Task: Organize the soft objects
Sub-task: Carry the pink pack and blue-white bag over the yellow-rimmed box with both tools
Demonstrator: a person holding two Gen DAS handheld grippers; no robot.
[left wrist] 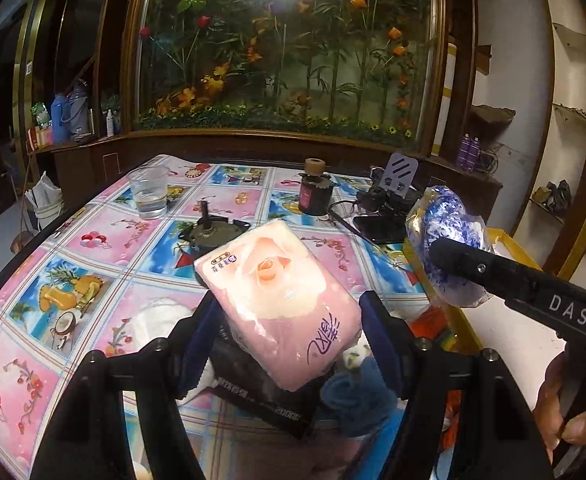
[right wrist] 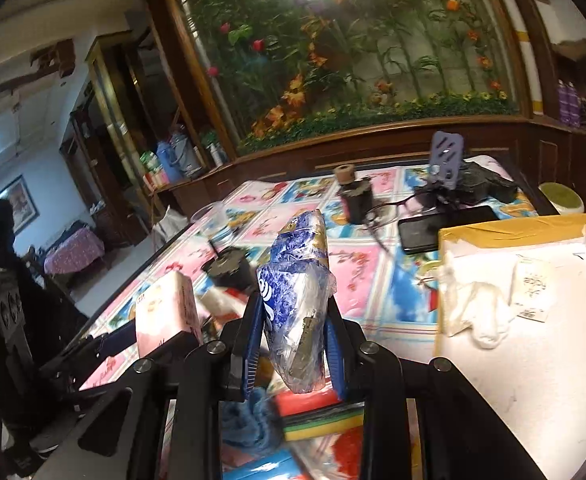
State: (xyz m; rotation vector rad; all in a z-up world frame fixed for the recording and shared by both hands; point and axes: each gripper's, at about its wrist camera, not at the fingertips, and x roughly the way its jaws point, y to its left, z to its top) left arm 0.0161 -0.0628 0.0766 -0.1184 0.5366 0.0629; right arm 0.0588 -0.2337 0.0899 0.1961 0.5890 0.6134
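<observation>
Left gripper (left wrist: 285, 344) clamps a pink tissue pack (left wrist: 281, 300) above the patterned table (left wrist: 105, 240). Right gripper (right wrist: 293, 344) pinches a blue-and-white wrapped packet (right wrist: 297, 288), raised just beside the yellow-rimmed box (right wrist: 513, 232).

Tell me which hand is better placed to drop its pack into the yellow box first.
Probably the right. Its gripper holds the blue packet close beside the yellow box. The left gripper, holding the pink tissue pack, sits further from the box, with the right one between them.
</observation>
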